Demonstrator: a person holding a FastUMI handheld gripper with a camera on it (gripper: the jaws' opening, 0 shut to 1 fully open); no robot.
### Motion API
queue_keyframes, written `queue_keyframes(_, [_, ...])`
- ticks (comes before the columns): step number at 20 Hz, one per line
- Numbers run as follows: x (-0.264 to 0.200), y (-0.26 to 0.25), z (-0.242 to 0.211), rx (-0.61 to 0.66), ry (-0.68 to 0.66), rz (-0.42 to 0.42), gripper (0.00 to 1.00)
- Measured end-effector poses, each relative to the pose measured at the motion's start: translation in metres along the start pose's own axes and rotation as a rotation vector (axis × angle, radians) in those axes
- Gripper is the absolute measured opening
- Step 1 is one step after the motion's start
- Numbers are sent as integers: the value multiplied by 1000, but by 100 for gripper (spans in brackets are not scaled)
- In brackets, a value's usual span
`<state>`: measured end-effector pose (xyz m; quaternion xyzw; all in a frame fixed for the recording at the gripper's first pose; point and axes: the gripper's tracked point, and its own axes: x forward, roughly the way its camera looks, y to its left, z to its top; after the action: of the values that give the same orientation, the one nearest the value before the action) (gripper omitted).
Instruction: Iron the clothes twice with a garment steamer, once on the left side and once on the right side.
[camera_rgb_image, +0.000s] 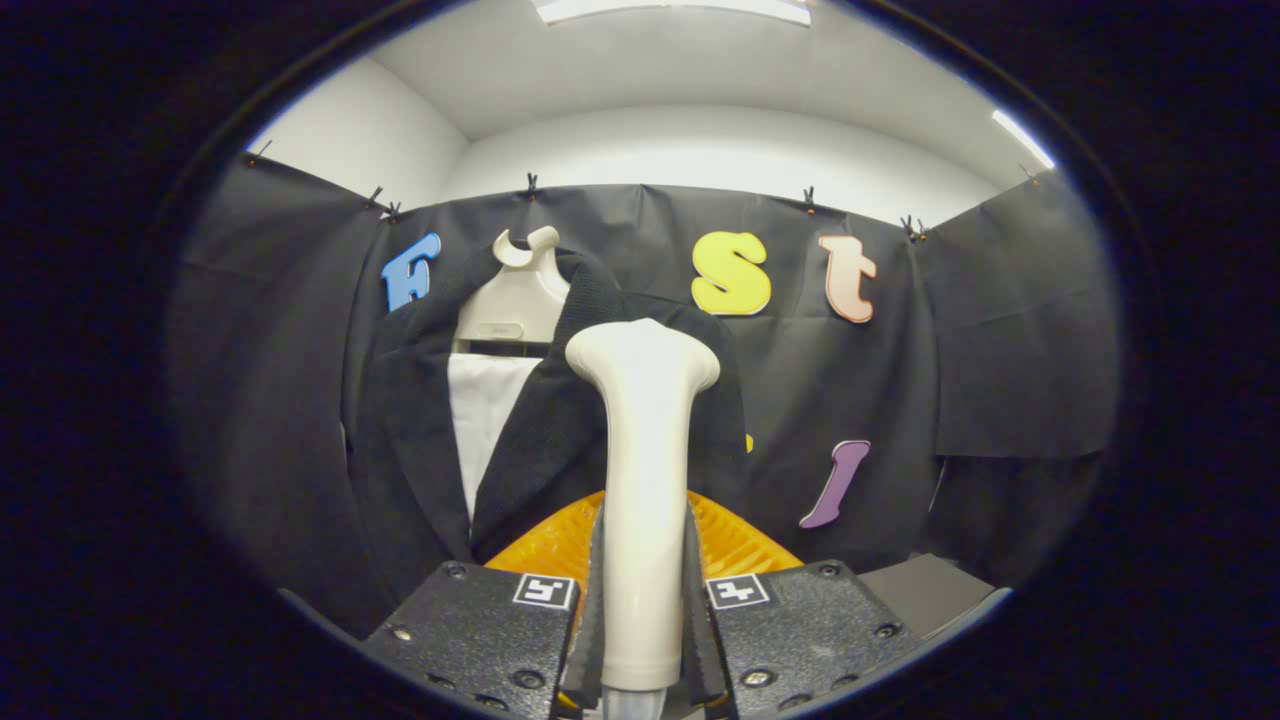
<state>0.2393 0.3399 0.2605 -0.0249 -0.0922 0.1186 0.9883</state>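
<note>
My gripper (643, 600) is shut on the cream handle of the garment steamer (643, 440), which stands upright between the fingers. The steamer's head rises in front of a dark jacket (420, 450). The jacket hangs on a cream hanger (515, 295) with a white shirt panel (485, 410) showing between its lapels. The steamer head is at the jacket's right lapel and shoulder; I cannot tell whether it touches the cloth.
An orange ribbed thing (735, 540) lies just beyond the fingers, below the jacket. A grey flat surface (925, 590) sits to the right of the fingers. Black cloth covers the booth's walls behind and to both sides.
</note>
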Motion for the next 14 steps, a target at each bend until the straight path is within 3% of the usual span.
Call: queue_keyframes(14, [-13,2,-52,-29,66,-3,35])
